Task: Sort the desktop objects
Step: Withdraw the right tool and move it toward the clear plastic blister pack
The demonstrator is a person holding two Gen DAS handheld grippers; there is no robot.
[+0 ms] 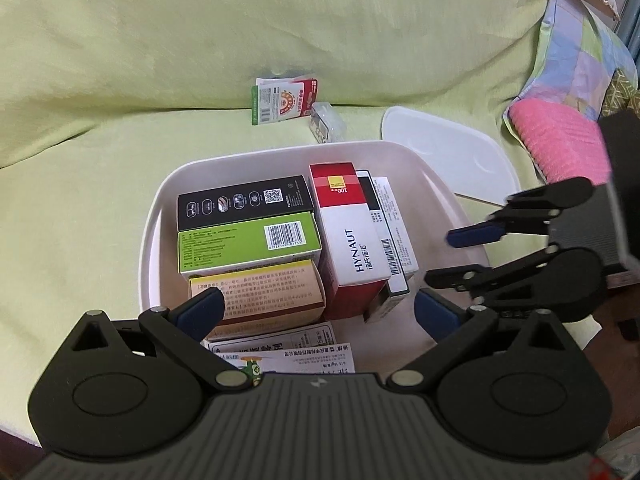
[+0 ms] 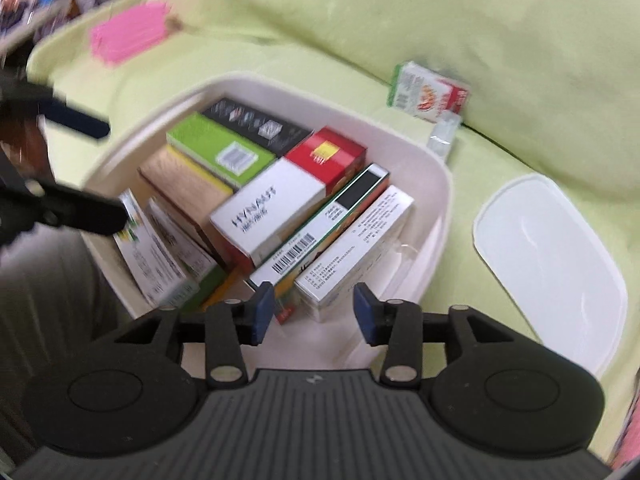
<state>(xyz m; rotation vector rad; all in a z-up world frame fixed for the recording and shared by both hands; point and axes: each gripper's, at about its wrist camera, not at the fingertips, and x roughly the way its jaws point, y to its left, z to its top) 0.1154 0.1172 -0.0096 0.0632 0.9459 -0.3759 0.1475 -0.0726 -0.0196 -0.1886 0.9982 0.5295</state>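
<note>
Crowding bin [image 2: 442, 200] rim, jaws apart

green sofa [image 1: 120, 160] | white bin [image 1: 152, 240] | lid [image 1: 448, 152] | packet [image 1: 286, 100]

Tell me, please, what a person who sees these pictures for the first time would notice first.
The eye goes first to the white bin in the middle of the green sheet, packed with boxes, among them a white and red HYNAUT box and a bright green box. Its white lid lies on the sheet beside it. Both grippers, left gripper and right gripper, hang open over the bin with nothing in them.
</note>
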